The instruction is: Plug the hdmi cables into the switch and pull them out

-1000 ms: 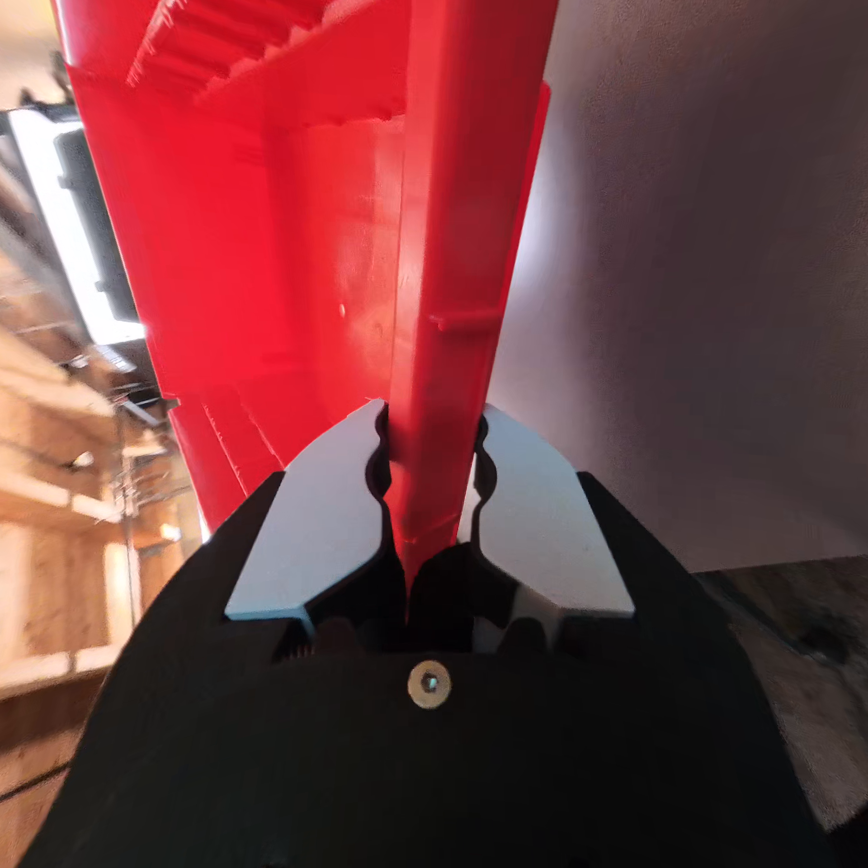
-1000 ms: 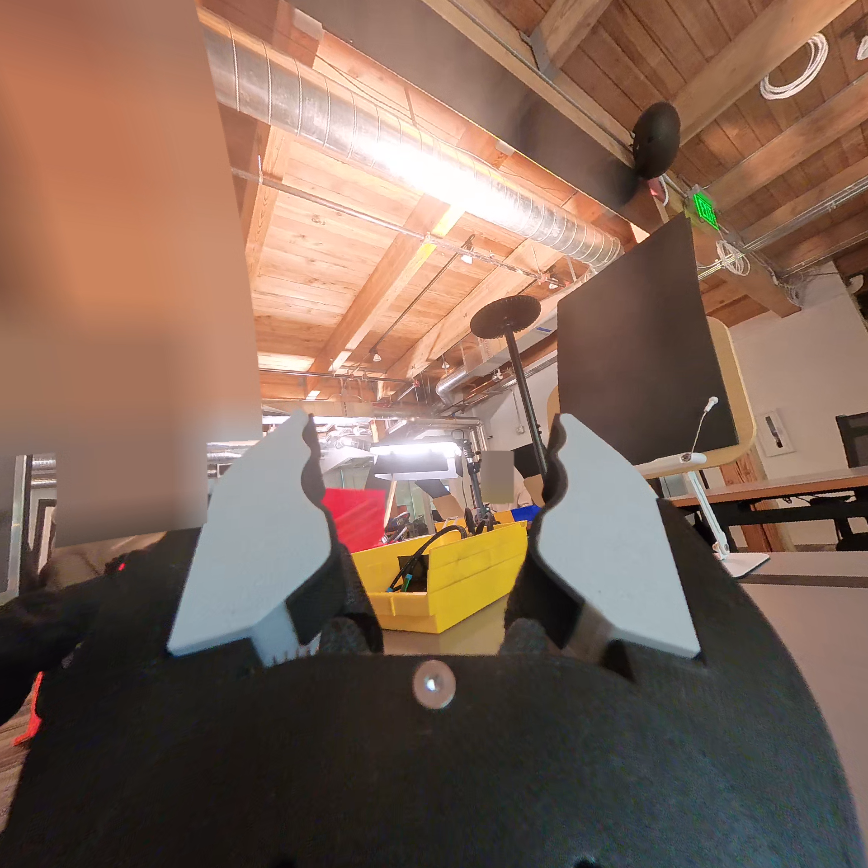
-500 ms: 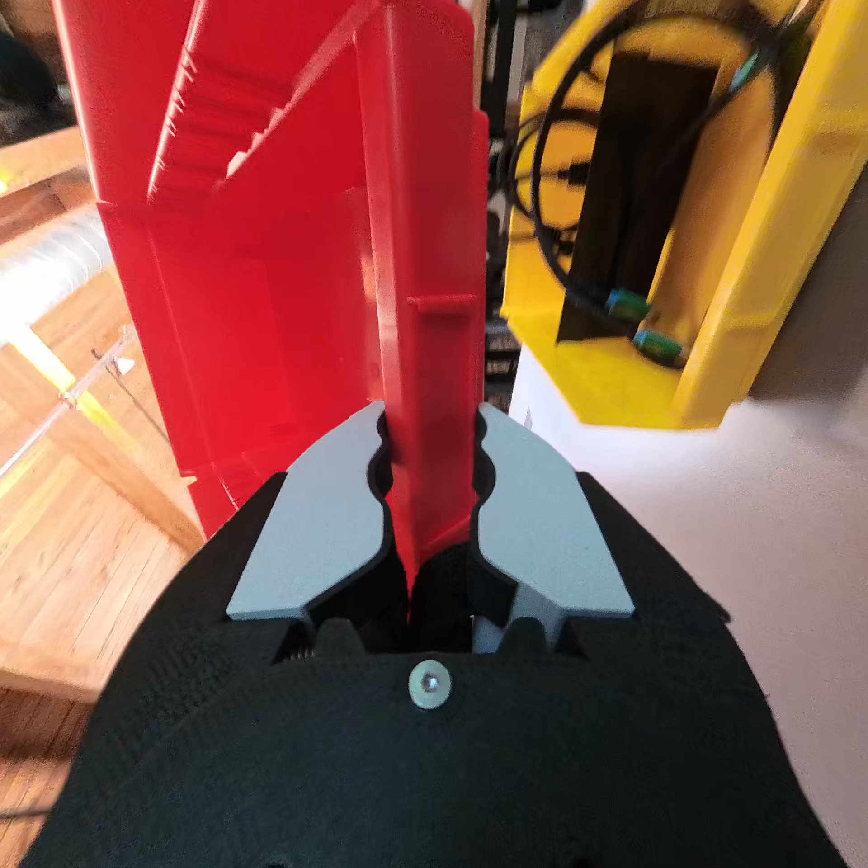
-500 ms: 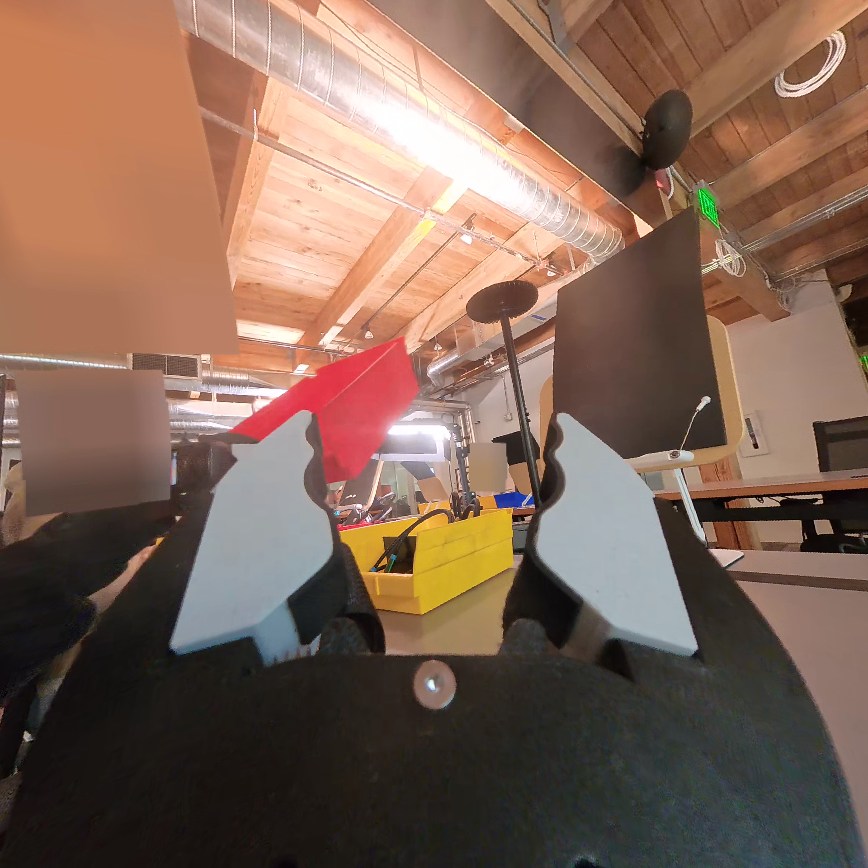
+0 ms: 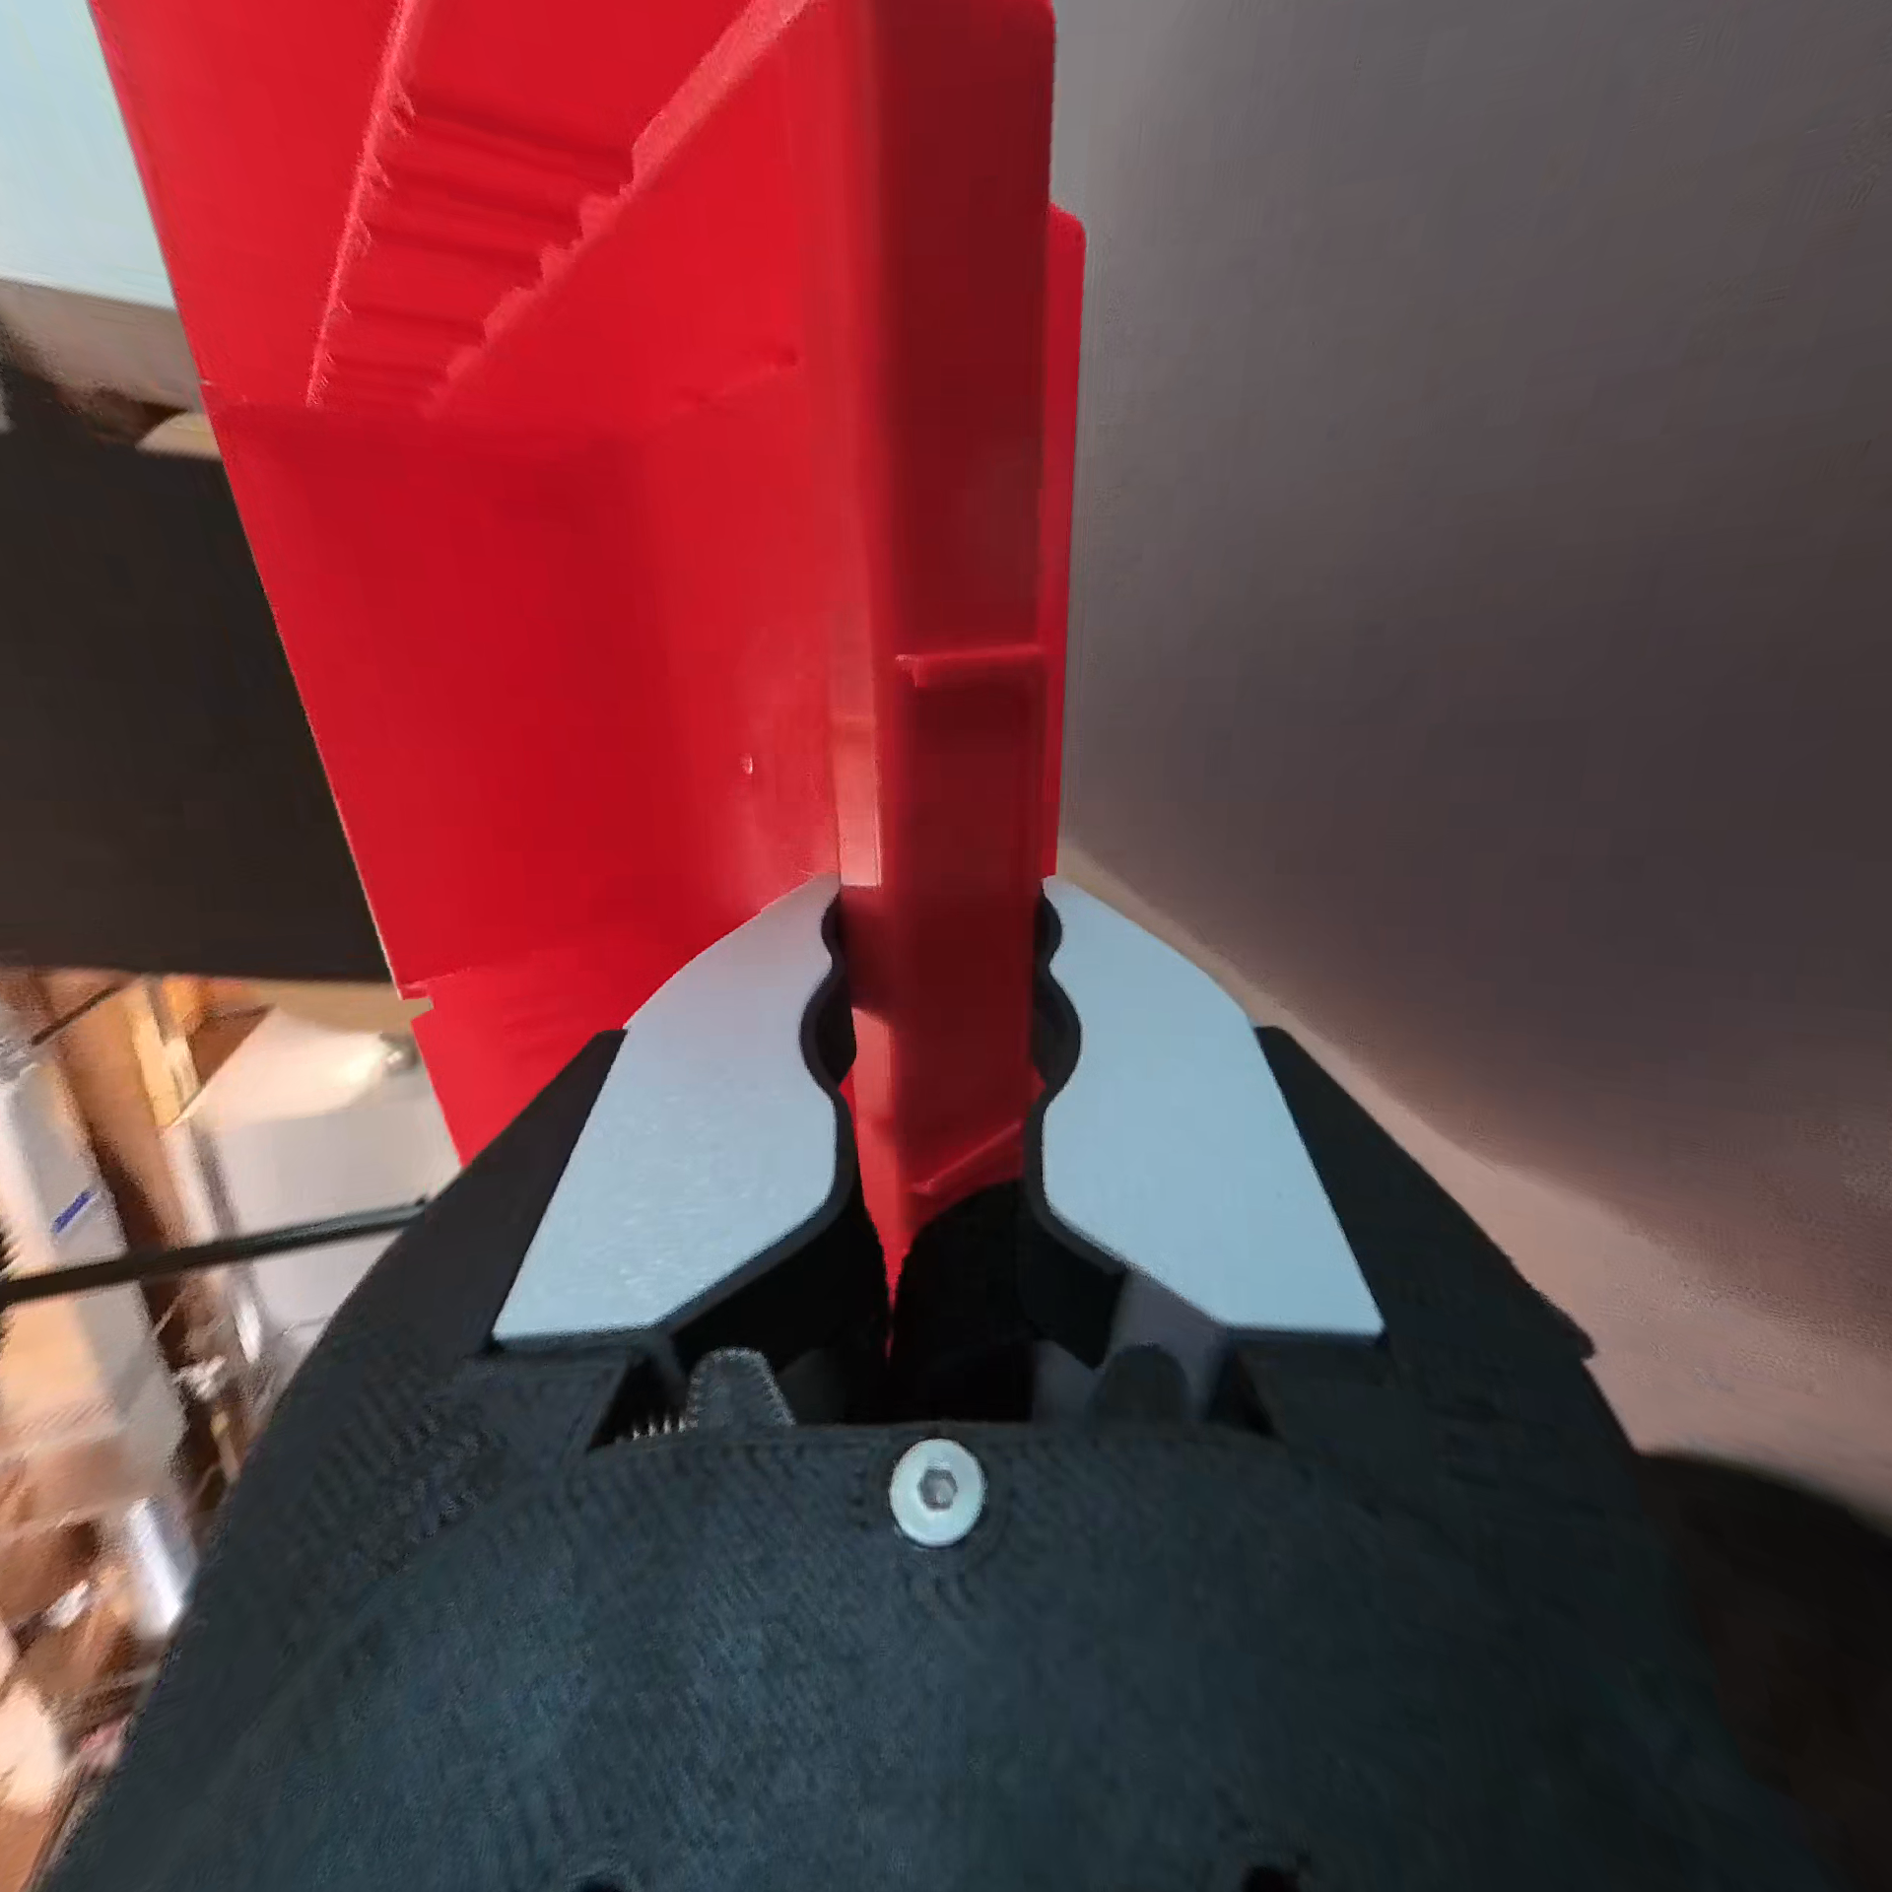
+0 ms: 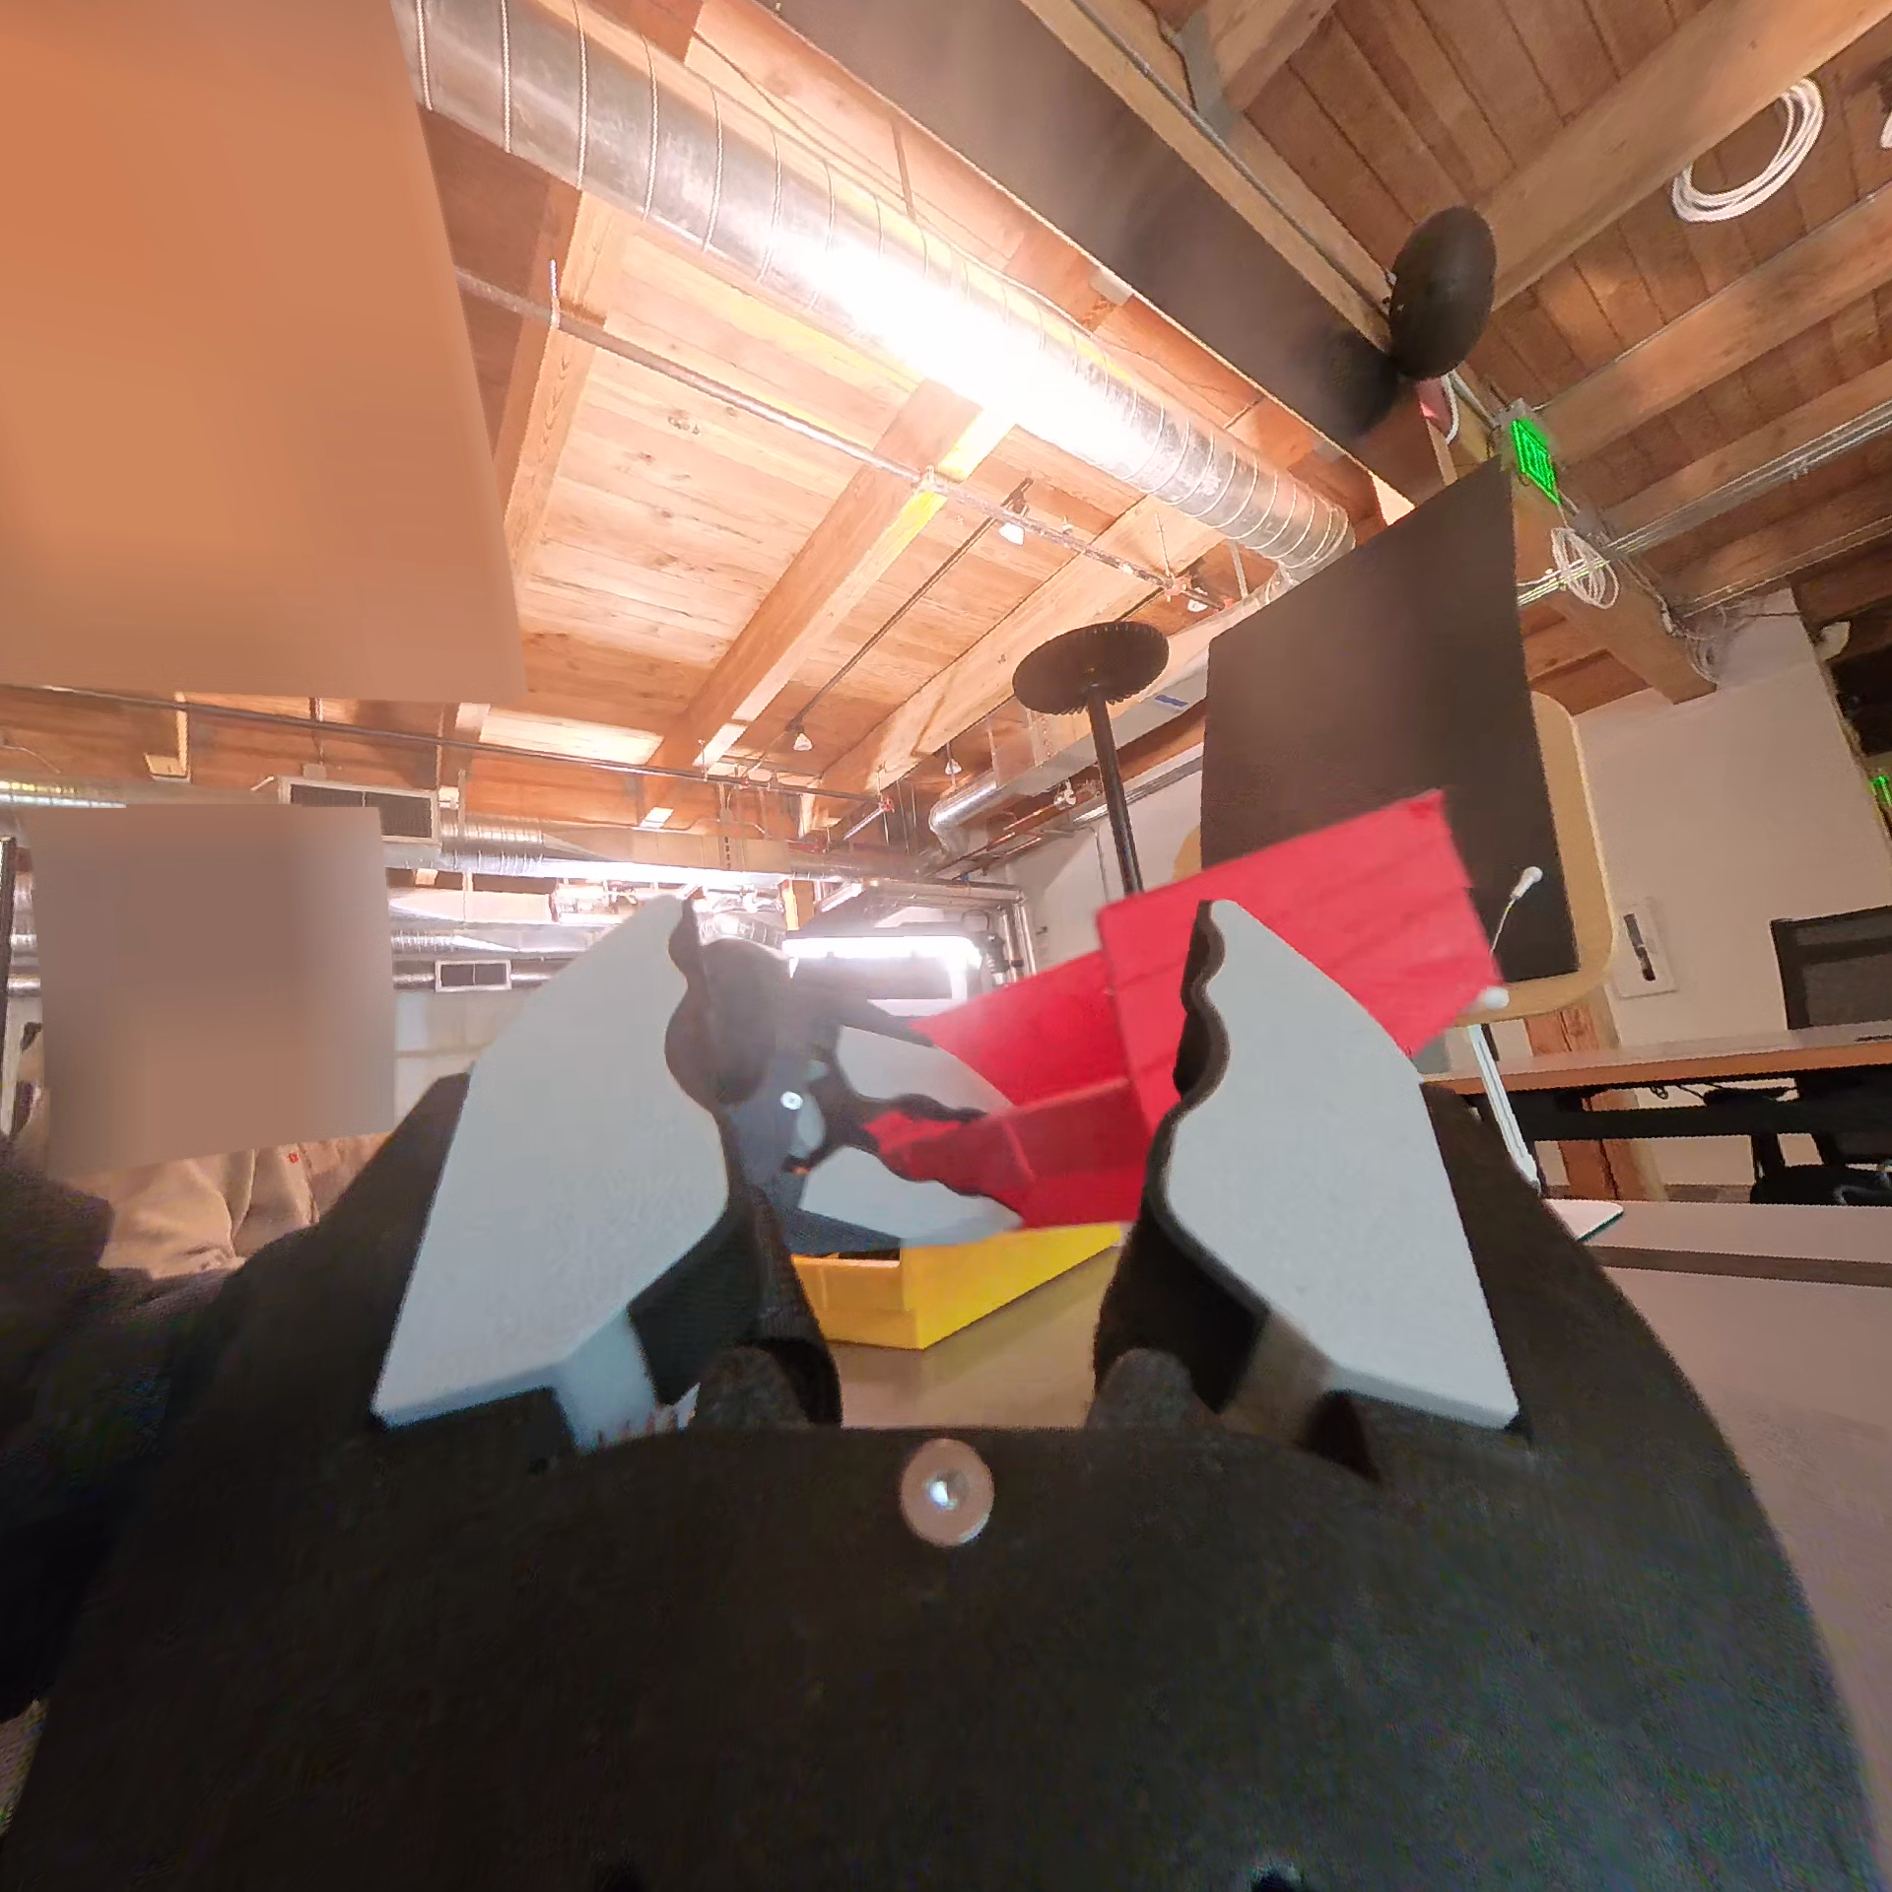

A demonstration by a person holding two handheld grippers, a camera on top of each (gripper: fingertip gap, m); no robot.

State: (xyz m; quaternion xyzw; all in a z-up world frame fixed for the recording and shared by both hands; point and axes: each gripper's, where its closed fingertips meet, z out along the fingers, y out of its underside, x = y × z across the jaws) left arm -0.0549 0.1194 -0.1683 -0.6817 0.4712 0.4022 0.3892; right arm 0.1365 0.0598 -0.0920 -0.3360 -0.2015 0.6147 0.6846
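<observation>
**Left gripper clamped on a red bin, cables and switch nowhere to be seen**

Left wrist view: the left gripper point(image 5: 942, 921) has its two grey fingers pinching the side wall of a red plastic storage bin point(image 5: 614, 614), one finger on each face of the wall. The bin is off the table and fills most of the frame, open side toward the left, ribbed lip up top. To the right there's just a plain greyish surface point(image 5: 1485, 512), blurred, and I can't tell what it is. A dark panel and some blurry wooden structure sit on the left. No HDMI cables or switch visible from here.

Right wrist view: the right gripper point(image 6: 942, 962) has its grey fingers spread wide with nothing between them. This camera gets what the other one can't: the left gripper point(image 6: 880, 1116) from the outside, farther off, holding the red bin point(image 6: 1290, 942) tilted in the air just above a yellow plastic bin point(image 6: 952, 1280), which sits on a light tabletop point(image 6: 1689, 1331). Only the yellow bin's near corner shows, so whether the cables and switch are inside, I can't tell. Behind it all stand a black rectangular panel point(image 6: 1362, 717), a black pole with a round disc top point(image 6: 1093, 665) and a wooden beam ceiling with a silver duct point(image 6: 870, 246).
</observation>
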